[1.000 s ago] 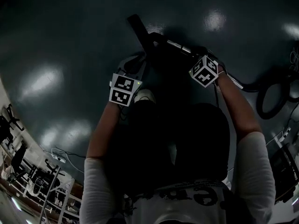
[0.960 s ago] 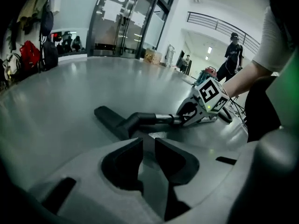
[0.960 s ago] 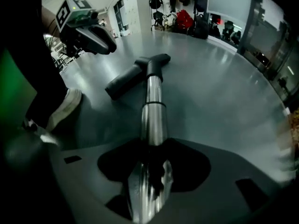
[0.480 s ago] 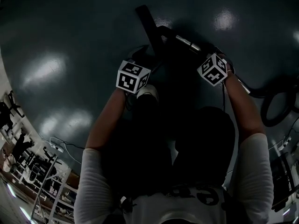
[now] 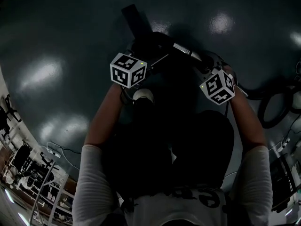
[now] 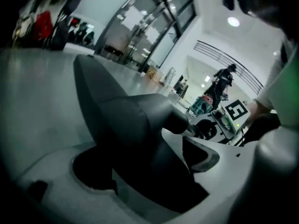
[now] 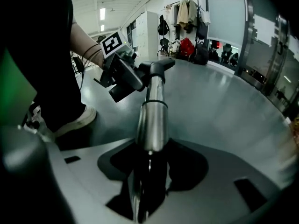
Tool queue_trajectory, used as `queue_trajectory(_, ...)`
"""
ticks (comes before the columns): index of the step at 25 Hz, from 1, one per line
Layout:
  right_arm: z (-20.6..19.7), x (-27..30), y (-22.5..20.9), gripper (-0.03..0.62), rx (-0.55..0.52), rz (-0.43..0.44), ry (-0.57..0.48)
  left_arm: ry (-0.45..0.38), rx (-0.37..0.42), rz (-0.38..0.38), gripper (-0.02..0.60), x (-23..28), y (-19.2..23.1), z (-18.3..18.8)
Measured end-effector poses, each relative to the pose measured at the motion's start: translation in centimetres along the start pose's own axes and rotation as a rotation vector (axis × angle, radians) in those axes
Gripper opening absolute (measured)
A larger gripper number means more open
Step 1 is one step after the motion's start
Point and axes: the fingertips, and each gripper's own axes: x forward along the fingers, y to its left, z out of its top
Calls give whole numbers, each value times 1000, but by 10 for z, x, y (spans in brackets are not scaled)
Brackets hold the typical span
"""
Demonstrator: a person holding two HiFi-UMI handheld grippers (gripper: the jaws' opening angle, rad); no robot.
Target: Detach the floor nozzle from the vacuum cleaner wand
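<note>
Left tongs released at the floor nozzle; wand clamped.
The left gripper jaws have just been opening and are spread, with the nozzle's dark neck between them, unpressed. The wand is pinched by the right gripper. The nozzle is set on the floor.

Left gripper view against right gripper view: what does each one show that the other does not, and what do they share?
Only the left gripper view: a round ceiling lamp, and the floor nozzle large and close. Only the right gripper view: the metal wand along its length, a white shoe, hanging coats. Both: the glossy grey floor and the joint where nozzle meets wand.
</note>
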Motion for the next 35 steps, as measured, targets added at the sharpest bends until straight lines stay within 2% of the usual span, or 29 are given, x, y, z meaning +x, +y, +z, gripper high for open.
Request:
queue_trajectory(2,13,-20,-6,175,-2,-26,-23,-48,81,-47,432,-10,-18,28)
queue_trajectory(5,36,-63,-19,175,4,-81,-42,-97,31,-155,325,-32,-57,75)
queue_trajectory(8,81,-121,-31,175,20,-140,-61,-133,-41,-247,210,-75,-107,143)
queue_trajectory(12,159,-226,-27,175,36,-179,-113,-137,-26,-293,159,-159,-191,237)
queue_trajectory(16,235,-341,-30,175,64,-220,-192,-199,34,-282,150,-239,-281,340)
queue_trajectory(18,273,-406,-17,175,81,-222,-221,-224,65,-271,149,-288,-336,383)
queue_trajectory(23,351,-578,15,175,105,-223,-278,-203,203,-224,149,-397,-484,478)
queue_trajectory(26,379,-681,45,175,108,-245,-328,-226,258,-217,150,-455,-575,514)
queue_trajectory(29,410,-764,61,175,56,-298,-404,-287,336,-213,150,-509,-643,549)
queue_trajectory(32,416,-822,85,175,31,-339,-464,-316,403,-203,149,-541,-702,558)
queue_trajectory(35,419,-858,101,175,43,-374,-523,-325,504,-170,148,-560,-748,564)
